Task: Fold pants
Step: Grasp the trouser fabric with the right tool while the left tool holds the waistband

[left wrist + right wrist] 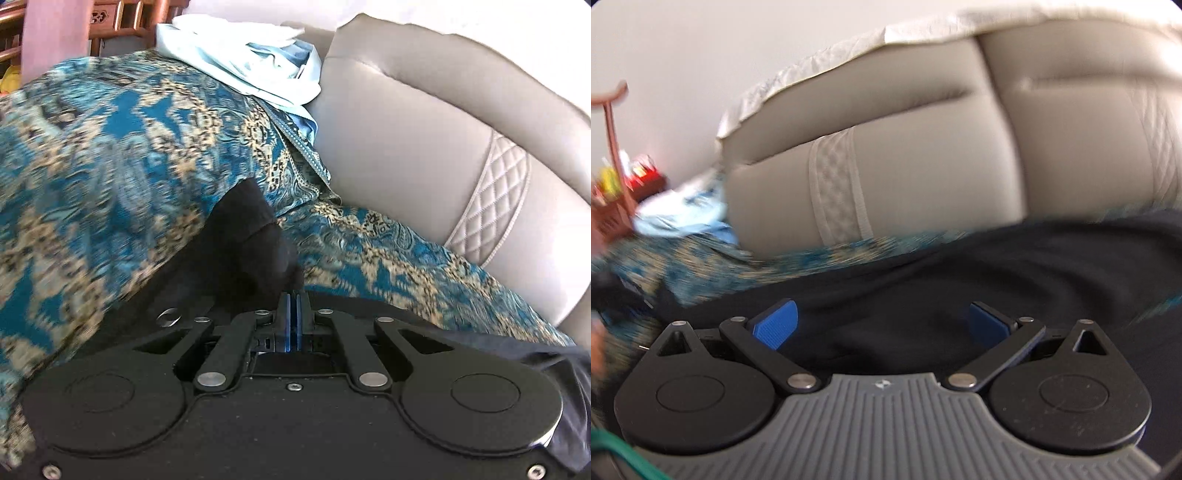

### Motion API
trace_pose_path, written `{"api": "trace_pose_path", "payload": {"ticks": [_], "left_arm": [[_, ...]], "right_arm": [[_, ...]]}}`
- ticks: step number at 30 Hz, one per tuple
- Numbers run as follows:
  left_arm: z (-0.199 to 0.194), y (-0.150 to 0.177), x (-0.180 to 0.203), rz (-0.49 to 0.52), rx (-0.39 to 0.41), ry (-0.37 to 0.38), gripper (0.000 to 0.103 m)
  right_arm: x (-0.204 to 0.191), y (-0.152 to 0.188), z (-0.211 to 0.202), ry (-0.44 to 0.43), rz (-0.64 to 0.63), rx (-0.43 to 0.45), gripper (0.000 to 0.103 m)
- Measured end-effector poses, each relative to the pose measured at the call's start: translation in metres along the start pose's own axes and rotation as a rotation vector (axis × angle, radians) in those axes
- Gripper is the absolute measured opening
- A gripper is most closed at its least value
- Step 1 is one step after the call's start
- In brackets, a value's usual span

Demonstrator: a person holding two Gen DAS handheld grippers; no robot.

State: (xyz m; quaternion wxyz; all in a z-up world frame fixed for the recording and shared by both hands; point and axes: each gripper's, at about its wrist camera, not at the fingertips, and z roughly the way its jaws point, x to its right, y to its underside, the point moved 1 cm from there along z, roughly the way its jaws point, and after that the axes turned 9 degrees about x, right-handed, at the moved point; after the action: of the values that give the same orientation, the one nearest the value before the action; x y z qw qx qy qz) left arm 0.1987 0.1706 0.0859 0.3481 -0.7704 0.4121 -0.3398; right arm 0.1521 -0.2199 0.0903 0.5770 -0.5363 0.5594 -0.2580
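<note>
The black pants point(979, 280) lie spread on a blue and gold patterned cover on a sofa seat. In the left wrist view my left gripper point(294, 295) is shut on a bunched fold of the black pants point(243, 236), which rises above the closed blue pads. In the right wrist view my right gripper point(882, 325) is open, its blue pads point(775, 325) spread wide just above the pants, with dark cloth lying between them. The right wrist view is blurred.
The grey leather sofa backrest point(443, 140) stands behind the seat. The patterned cover point(110, 147) drapes over the seat. A pile of light blue cloth point(251, 62) lies at the far end. Wooden furniture point(122, 18) stands beyond the sofa.
</note>
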Motion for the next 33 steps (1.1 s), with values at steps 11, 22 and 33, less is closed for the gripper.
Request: {"api": "trace_pose_path", "payload": {"ticks": [11, 22, 33], "left_arm": [[-0.030, 0.016, -0.013, 0.026, 0.019, 0.043, 0.003], [-0.035, 0.032, -0.021, 0.026, 0.025, 0.061, 0.003], [-0.074, 0.041, -0.036, 0.030, 0.051, 0.083, 0.002]], "right_arm": [[-0.030, -0.005, 0.088, 0.011, 0.408, -0.168, 0.082], [-0.053, -0.022, 0.209, 0.592, 0.172, -0.392, 0.022], [-0.017, -0.011, 0.069, 0.394, 0.298, -0.223, 0.005]]}}
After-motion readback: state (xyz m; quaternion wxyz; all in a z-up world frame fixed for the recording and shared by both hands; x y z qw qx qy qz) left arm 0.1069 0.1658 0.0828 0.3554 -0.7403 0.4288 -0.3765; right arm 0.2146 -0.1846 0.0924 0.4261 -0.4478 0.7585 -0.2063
